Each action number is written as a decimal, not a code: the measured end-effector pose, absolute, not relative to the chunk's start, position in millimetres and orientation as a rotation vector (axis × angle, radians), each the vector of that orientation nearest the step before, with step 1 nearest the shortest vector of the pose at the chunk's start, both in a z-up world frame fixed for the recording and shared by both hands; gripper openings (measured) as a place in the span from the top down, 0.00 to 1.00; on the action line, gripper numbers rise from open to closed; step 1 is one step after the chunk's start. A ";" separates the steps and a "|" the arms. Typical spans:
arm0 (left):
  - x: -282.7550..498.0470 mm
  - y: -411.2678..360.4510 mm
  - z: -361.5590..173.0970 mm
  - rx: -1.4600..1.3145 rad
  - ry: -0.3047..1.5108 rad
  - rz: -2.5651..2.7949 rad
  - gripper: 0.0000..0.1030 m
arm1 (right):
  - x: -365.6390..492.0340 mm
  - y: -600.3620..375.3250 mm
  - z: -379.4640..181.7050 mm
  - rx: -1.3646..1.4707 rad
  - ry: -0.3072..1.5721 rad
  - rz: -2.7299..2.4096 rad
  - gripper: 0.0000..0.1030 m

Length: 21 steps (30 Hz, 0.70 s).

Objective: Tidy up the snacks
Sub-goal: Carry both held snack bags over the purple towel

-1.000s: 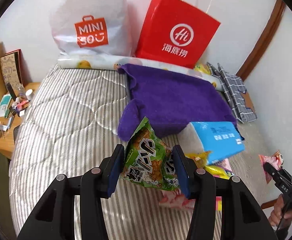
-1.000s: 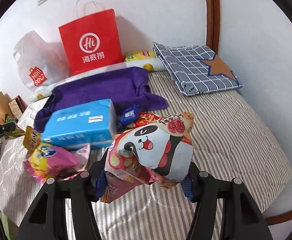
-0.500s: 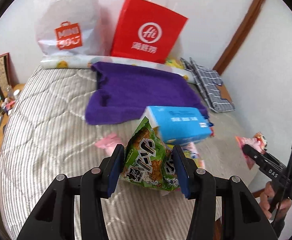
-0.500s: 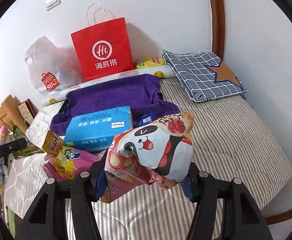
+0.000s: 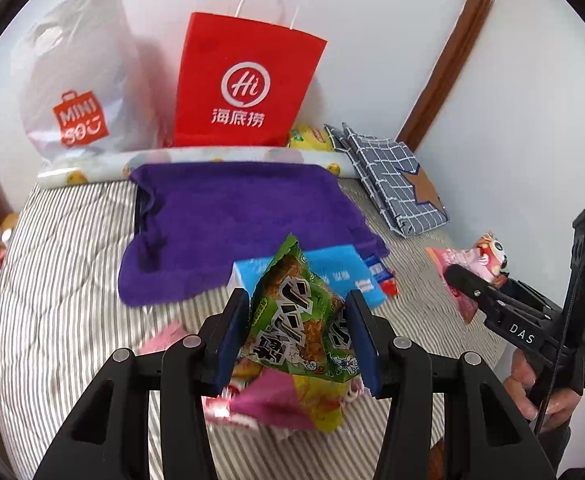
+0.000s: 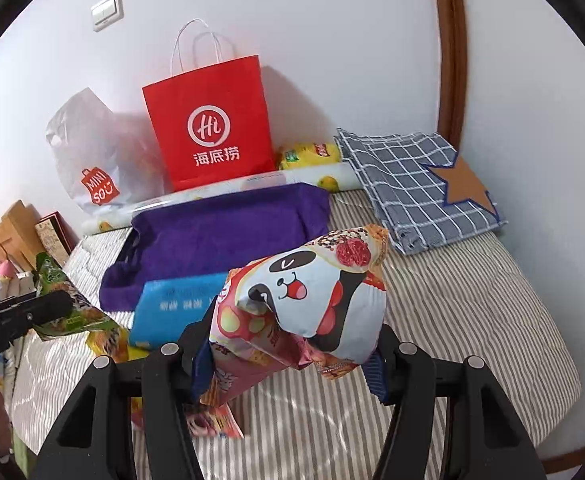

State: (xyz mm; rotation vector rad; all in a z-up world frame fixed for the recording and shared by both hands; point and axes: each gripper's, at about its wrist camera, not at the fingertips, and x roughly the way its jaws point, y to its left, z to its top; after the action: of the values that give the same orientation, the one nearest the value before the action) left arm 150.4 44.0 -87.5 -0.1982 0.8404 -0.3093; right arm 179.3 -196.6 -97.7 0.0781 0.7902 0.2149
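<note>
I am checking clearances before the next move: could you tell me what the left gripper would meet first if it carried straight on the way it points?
Probably the blue tissue pack, lying just beyond the green snack bag that the left gripper holds; depth is hard to judge.

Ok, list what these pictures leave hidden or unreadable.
- Red paper bag and white plastic bag: contents hidden by their own walls, both views.
- Snack pile: left view, blurred and covered by the green snack bag in the left gripper.
- Blue tissue pack: right view, partly behind the panda snack bag in the right gripper.
</note>
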 end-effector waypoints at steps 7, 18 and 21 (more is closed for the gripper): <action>184.9 43.5 -80.0 -0.167 0.836 -0.270 0.52 | 220.7 -181.9 -89.7 0.053 0.779 0.241 0.44; 254.6 61.6 -72.1 -0.130 0.813 -0.214 0.52 | 293.6 -159.7 -92.4 0.005 0.757 0.270 0.44; 275.7 70.0 -79.0 -0.138 0.819 -0.193 0.52 | 314.0 -155.5 -102.3 0.000 0.768 0.267 0.44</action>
State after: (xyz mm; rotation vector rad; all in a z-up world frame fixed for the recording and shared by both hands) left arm 275.7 70.0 -79.0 -0.1376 0.8195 -0.1927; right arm 314.0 -155.5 -102.3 -0.0002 0.7682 0.2674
